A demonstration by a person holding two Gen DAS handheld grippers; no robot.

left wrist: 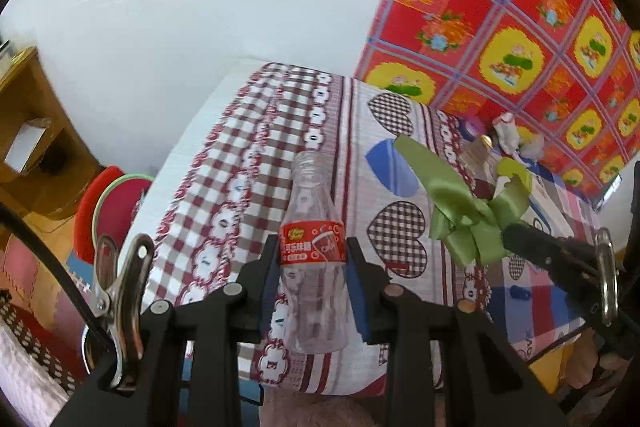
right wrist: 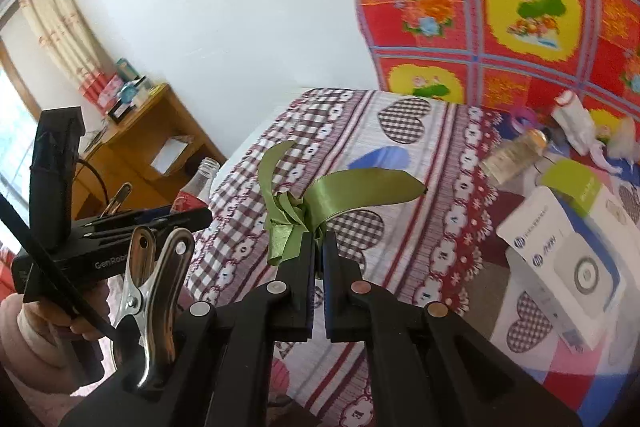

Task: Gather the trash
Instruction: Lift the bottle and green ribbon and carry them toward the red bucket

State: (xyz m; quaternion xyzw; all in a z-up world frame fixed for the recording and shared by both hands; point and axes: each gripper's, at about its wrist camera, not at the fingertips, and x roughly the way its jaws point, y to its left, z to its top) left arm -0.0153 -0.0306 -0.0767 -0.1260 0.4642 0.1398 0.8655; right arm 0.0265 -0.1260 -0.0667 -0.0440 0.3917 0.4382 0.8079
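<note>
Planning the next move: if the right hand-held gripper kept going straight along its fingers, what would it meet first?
Probably the patterned bedspread. The right hand-held gripper, shut on the green ribbon, points down at bare heart-print fabric; the glass bottle and white box lie off to the right. Depth is uncertain.

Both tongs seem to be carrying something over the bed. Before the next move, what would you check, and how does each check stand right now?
1. Left tongs grip the clear bottle at its red label: ok.
2. Bottle upright, its cap off, nothing visible inside to spill: ok.
3. Right tongs shut on the green ribbon bow: ok.
4. Loose ribbon tails hang clear of the left tongs: ok.
5. A bin or bag to drop the trash into: cannot tell, none is in view.
6. Trash left on the bed: not ok, another bottle and crumpled wrappers lie beside the white box.
</note>
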